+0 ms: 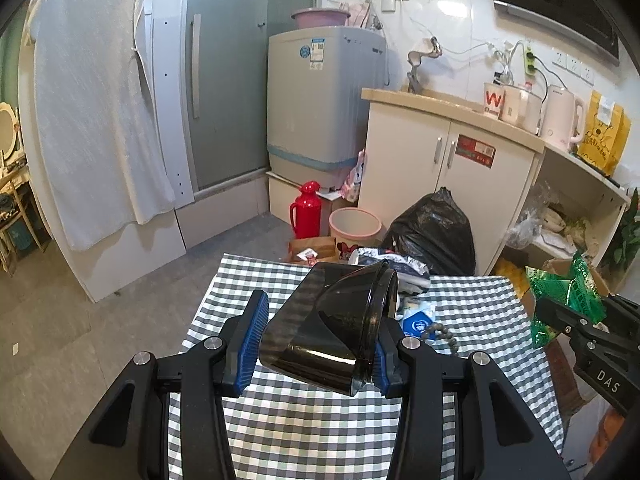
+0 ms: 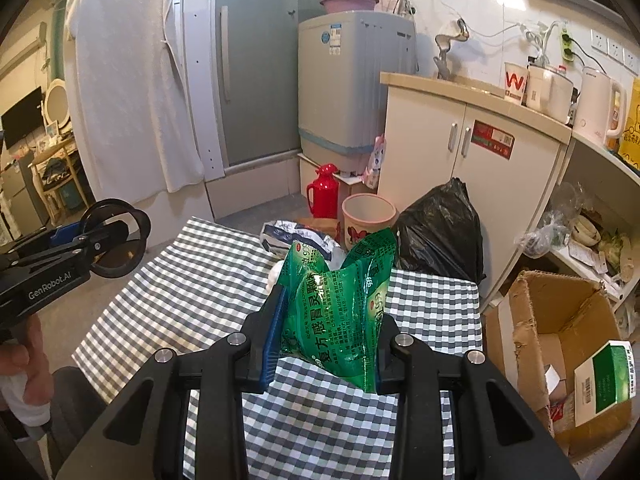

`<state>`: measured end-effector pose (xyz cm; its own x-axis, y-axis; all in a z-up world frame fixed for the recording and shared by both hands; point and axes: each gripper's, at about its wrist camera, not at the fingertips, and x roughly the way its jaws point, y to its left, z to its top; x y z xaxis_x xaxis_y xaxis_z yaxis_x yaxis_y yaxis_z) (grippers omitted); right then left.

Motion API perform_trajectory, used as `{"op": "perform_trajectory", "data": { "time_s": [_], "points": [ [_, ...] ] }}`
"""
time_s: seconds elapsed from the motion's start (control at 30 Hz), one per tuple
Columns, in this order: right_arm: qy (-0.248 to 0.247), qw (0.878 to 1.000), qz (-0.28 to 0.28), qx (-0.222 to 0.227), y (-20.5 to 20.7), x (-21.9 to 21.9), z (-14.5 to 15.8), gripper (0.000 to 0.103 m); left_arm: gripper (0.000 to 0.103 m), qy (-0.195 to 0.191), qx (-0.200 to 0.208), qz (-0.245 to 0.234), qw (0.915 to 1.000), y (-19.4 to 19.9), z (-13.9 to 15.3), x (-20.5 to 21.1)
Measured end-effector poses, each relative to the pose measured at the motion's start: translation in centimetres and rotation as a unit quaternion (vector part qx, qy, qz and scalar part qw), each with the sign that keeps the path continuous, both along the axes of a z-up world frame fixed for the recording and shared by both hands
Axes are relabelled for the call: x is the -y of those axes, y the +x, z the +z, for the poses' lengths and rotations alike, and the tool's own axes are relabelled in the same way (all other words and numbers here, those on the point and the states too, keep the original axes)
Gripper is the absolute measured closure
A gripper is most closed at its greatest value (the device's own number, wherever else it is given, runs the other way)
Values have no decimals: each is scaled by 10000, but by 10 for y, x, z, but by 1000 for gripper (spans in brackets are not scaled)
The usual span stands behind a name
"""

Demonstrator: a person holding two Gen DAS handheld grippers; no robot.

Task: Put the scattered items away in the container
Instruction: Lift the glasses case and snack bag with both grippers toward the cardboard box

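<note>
Above the checked desk (image 2: 192, 280), the right gripper (image 2: 328, 344) has its jaws pinched on a soft, crinkly green packet (image 2: 340, 304), best held mid-body, while the left gripper (image 1: 316, 344) seemingly clamps a rigid, slick black container (image 1: 340, 320).

Both fisheye views are evenly and fairly brightly lit by soft indoor light from above. A bright glare patch sits on the glossy white wall tiles (image 1: 452, 8) at one o'clock. Straight lines bow strongly toward the rims, and black vignetting fills every corner. Focus is sharp throughout; shadows are faint.
</note>
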<state>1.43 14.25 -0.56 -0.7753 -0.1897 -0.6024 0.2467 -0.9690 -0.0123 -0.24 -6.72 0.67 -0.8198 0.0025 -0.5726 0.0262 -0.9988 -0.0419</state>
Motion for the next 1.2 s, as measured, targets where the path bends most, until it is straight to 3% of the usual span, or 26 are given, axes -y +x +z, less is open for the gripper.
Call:
{"op": "perform_trajectory", "data": {
  "time_s": [0.53, 1.2],
  "points": [
    [-119, 9996, -103, -235, 21, -16, 15, 70, 57, -16, -221, -45, 9997, 13, 16, -10],
    [-207, 9975, -550, -389, 20, -80, 25, 70, 57, -71, -228, -579, 9980, -6, 21, -79]
  ]
}}
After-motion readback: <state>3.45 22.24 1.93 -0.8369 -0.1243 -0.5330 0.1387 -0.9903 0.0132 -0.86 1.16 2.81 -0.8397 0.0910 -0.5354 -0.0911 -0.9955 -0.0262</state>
